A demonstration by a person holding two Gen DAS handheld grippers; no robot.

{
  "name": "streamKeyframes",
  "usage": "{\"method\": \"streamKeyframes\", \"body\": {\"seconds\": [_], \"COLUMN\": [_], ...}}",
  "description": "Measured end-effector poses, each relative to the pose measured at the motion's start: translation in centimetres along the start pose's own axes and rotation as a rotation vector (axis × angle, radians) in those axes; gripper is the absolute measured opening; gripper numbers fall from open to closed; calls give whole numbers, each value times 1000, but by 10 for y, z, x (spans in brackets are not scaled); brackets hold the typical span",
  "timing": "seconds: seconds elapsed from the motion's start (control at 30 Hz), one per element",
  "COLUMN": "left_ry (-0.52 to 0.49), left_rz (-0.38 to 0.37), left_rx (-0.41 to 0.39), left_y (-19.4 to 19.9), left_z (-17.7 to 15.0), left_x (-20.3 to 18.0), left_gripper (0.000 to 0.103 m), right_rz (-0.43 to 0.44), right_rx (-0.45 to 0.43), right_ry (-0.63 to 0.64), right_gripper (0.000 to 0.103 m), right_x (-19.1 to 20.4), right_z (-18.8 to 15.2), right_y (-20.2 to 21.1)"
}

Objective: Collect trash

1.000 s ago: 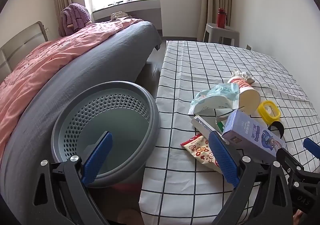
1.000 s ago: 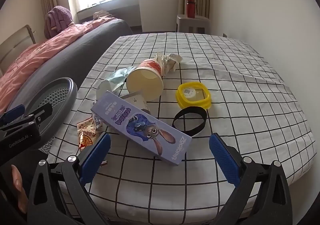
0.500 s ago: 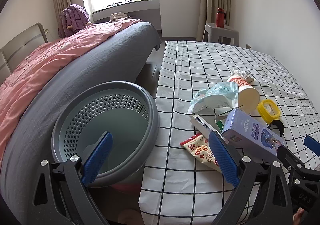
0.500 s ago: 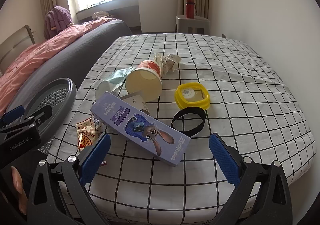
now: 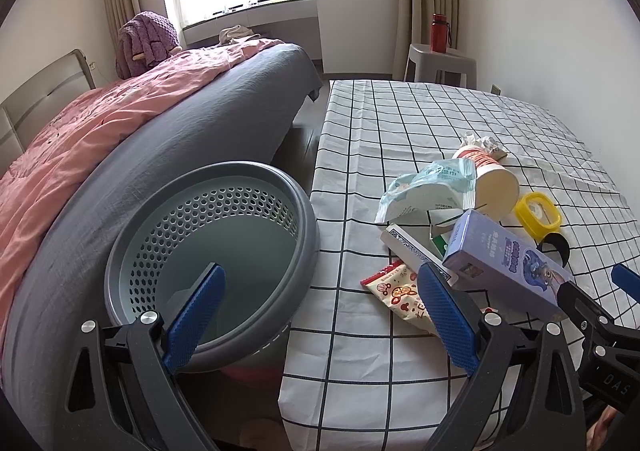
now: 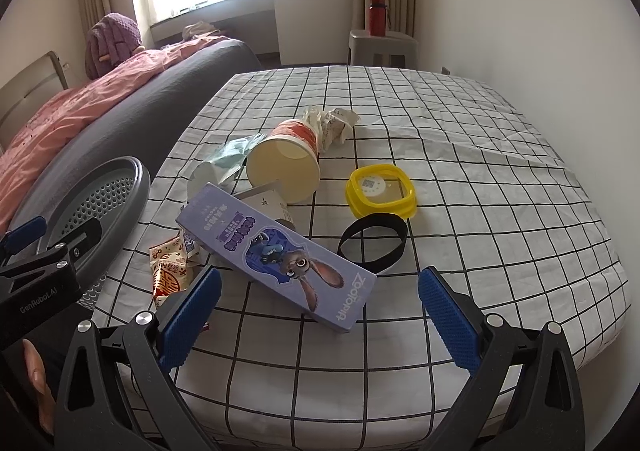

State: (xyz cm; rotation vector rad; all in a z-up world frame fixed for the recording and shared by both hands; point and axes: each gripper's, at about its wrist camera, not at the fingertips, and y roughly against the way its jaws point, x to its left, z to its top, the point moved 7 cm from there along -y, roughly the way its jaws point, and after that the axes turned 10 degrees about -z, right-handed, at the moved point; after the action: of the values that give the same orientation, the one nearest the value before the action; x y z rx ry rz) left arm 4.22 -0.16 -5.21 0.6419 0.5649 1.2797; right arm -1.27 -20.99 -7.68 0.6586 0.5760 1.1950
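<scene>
Purple Zootopia box [image 6: 276, 251] long, rabbit print, tilted on wrappers [image 6: 170, 267].

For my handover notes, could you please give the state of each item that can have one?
left gripper: open, holding nothing
right gripper: open, holding nothing
laundry-style bin: upright, nothing visible inside
paper cup: tipped on its side, empty
purple box: lying flat
yellow container: lid on
red bottle: upright
</scene>
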Motion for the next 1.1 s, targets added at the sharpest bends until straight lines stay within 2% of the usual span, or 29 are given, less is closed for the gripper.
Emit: {"method": "streamKeyframes", "body": {"seconds": [1.1], "left_ry": [-1], "left_rz": [4], "left_rx": [4], "left_y": [4], "left_z": [-10], "left_x": [3], "left_gripper": [92], "right_rz": [-6], "right_rx": [-8], "right_ry": [-4], "right_gripper": [97], "right_x": [0], "right_z": [0], "right_y": [3]}}
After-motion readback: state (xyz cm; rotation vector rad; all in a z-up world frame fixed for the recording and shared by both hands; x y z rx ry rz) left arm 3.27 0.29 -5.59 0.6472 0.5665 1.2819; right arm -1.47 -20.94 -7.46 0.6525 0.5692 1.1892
